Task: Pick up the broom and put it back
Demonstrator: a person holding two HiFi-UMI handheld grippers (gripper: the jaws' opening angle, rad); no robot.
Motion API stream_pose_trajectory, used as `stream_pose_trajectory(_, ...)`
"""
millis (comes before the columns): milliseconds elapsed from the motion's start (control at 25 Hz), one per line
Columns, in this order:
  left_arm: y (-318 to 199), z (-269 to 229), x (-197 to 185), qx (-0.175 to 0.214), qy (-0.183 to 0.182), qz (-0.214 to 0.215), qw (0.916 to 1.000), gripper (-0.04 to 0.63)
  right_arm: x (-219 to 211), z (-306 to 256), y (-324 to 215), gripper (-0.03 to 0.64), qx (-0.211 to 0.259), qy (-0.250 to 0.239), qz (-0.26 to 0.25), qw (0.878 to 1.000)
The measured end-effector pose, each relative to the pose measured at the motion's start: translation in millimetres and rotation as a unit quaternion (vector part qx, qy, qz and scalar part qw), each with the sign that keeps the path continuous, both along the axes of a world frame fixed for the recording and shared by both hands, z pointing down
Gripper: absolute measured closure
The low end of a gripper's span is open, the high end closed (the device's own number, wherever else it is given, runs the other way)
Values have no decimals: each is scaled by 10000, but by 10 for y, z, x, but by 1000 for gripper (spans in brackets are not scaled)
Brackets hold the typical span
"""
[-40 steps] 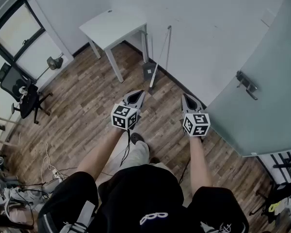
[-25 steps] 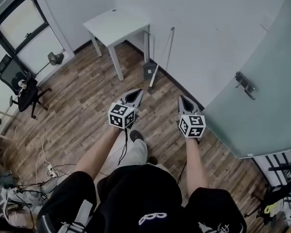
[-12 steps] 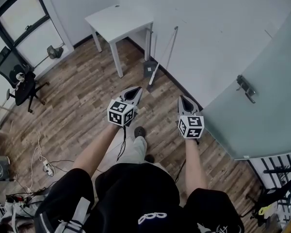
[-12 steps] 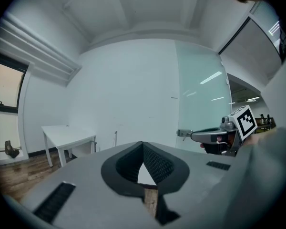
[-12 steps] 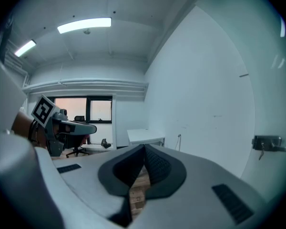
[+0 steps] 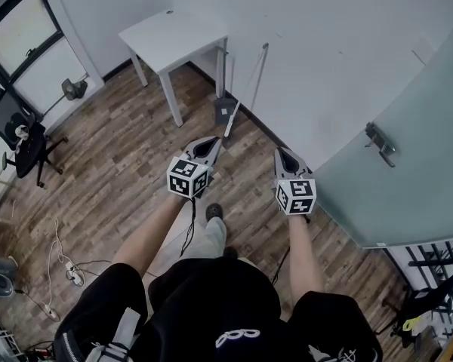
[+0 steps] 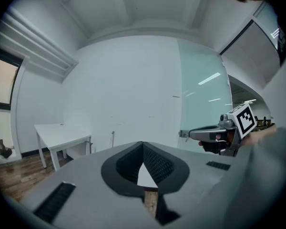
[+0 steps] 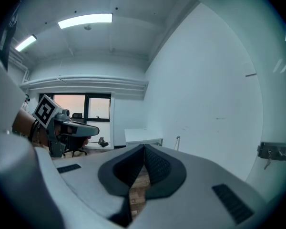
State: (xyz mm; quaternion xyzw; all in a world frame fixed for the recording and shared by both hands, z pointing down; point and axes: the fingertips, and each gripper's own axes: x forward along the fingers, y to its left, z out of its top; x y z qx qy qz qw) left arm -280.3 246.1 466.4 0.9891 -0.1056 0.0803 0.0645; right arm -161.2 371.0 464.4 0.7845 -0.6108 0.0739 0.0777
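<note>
Both your grippers are clenched on nothing. Left gripper: ribbed black pads meet at the tips, and only wall and floor show in the slot behind them. Right gripper: same, pads tip to tip. Shells are matte grey with a teardrop cut-out at the nose.

Only markings are the black-and-white square codes on the cubes. There's a white looping mark on your dark top, not readable.

Broom: thin pale handle, tilted against the white wall. A grey box sits at its foot; can't tell if that's the head or a dustpan. It's just right of the white square-legged table, ahead of the left gripper and apart from both.

Floor is brown wood-grain planks. Frosted glass door is on your right, with a metal lever.
</note>
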Motion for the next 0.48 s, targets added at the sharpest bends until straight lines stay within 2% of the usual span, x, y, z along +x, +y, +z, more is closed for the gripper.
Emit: stream_pose_trajectory(480, -857, 36, 820, -164, 40, 91, 9998, 578, 756, 40, -793, 594, -187, -3, -14, 9998)
